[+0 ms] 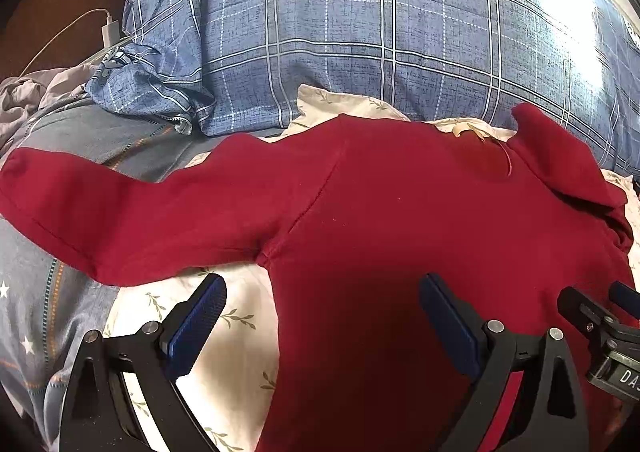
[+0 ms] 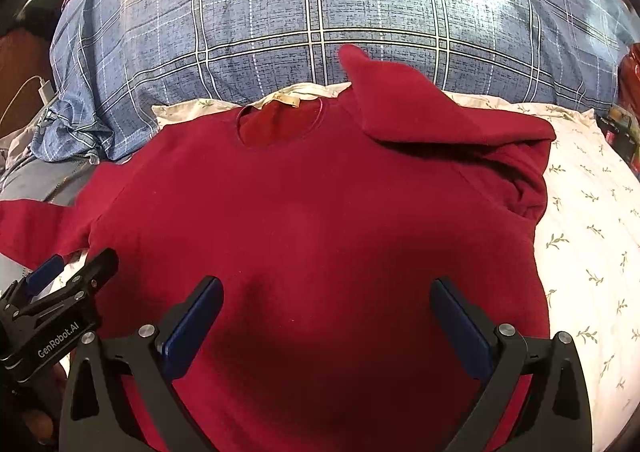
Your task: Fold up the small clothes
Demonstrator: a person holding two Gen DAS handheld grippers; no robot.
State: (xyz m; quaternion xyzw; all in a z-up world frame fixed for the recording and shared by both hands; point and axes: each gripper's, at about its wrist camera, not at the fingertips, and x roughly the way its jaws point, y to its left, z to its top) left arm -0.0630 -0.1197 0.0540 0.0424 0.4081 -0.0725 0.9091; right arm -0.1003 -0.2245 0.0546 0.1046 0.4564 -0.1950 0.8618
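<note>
A small red long-sleeved top (image 1: 380, 220) lies flat on a white floral sheet (image 1: 240, 316), neck hole away from me. Its left sleeve (image 1: 100, 208) stretches out to the left. Its right sleeve (image 2: 420, 108) is folded inward over the shoulder. It also fills the right wrist view (image 2: 312, 220). My left gripper (image 1: 320, 312) is open and empty above the top's left side near the armpit. My right gripper (image 2: 326, 312) is open and empty above the middle of the body. Each gripper shows at the edge of the other's view.
A blue plaid duvet (image 1: 360, 32) is piled behind the top. A grey starred cover (image 1: 36, 312) lies at the left. A white charger and cable (image 1: 108, 28) sit at the far left. The floral sheet (image 2: 592, 232) extends to the right.
</note>
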